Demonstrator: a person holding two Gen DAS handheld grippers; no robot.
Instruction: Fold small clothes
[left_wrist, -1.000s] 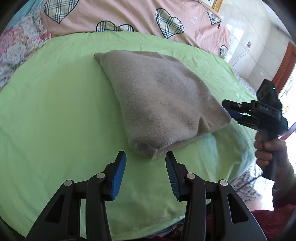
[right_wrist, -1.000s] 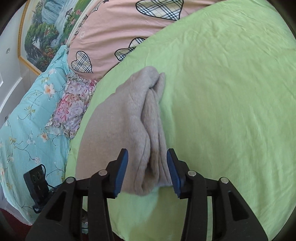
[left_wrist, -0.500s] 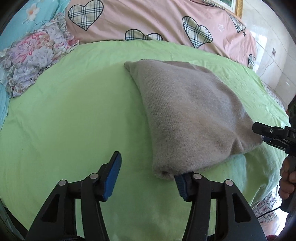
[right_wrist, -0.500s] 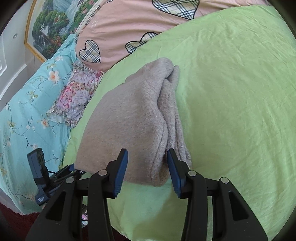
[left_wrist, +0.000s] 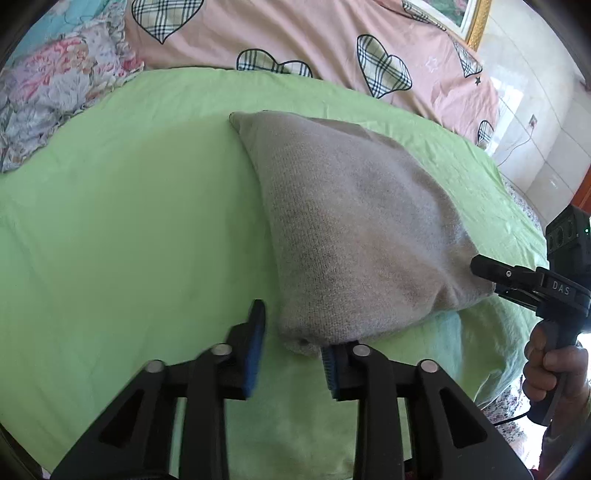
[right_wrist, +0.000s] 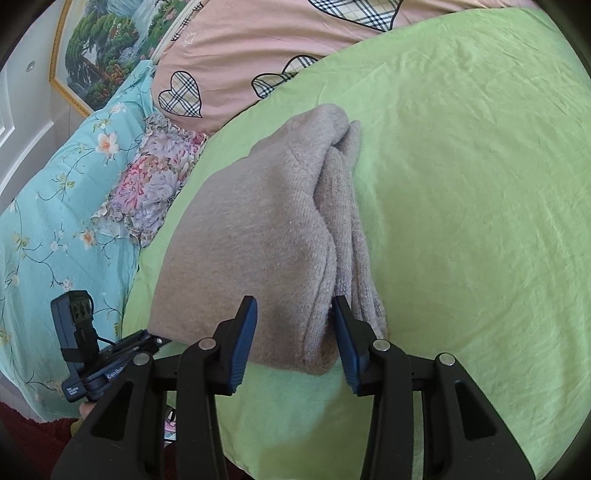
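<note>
Green sheet (left_wrist: 110, 229) bears a folded grey knit (left_wrist: 354, 236); both grippers (left_wrist: 291, 347) (right_wrist: 293, 332) spread around its corners.

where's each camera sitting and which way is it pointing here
Left wrist view: on the left gripper, low at the folded grey knitted garment's near-left corner, facing the pink heart-print quilt; the right gripper and its hand show.
Right wrist view: on the right gripper at the garment's layered corner, facing the framed landscape painting; the left gripper shows.
Shared: garment, green sheet, quilt.
</note>
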